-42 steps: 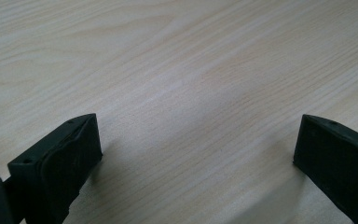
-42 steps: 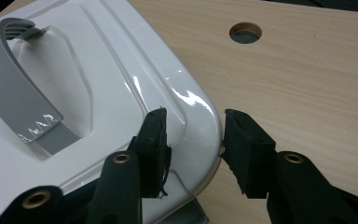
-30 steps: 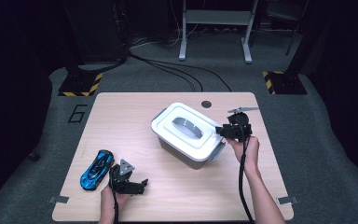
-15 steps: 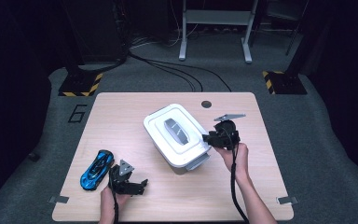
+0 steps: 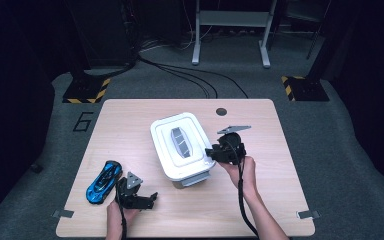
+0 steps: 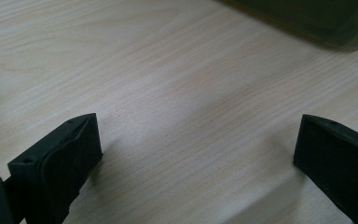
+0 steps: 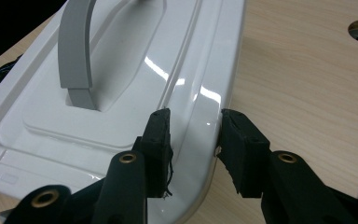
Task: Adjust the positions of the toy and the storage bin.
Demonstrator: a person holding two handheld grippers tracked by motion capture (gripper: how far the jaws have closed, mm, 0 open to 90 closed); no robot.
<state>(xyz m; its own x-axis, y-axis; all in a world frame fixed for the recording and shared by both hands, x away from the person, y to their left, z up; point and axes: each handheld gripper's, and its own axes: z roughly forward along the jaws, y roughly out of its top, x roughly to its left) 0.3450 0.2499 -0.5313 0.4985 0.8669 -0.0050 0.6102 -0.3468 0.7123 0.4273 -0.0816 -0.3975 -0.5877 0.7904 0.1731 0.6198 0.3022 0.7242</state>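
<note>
Right gripper (image 5: 213,152) fingers pinch the white lidded container's (image 5: 180,147) rim, dragging it from the bench's (image 5: 130,115) right edge toward centre. Left gripper (image 5: 150,199) fingers spread, idle beside blue toy car (image 5: 103,181).

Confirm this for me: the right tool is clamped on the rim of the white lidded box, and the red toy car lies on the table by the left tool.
One thing is off: the toy car is blue, not red, as the high view shows. The rest holds: the right tool is clamped on the rim of the white lidded box, and the car lies on the table by the left tool.
</note>
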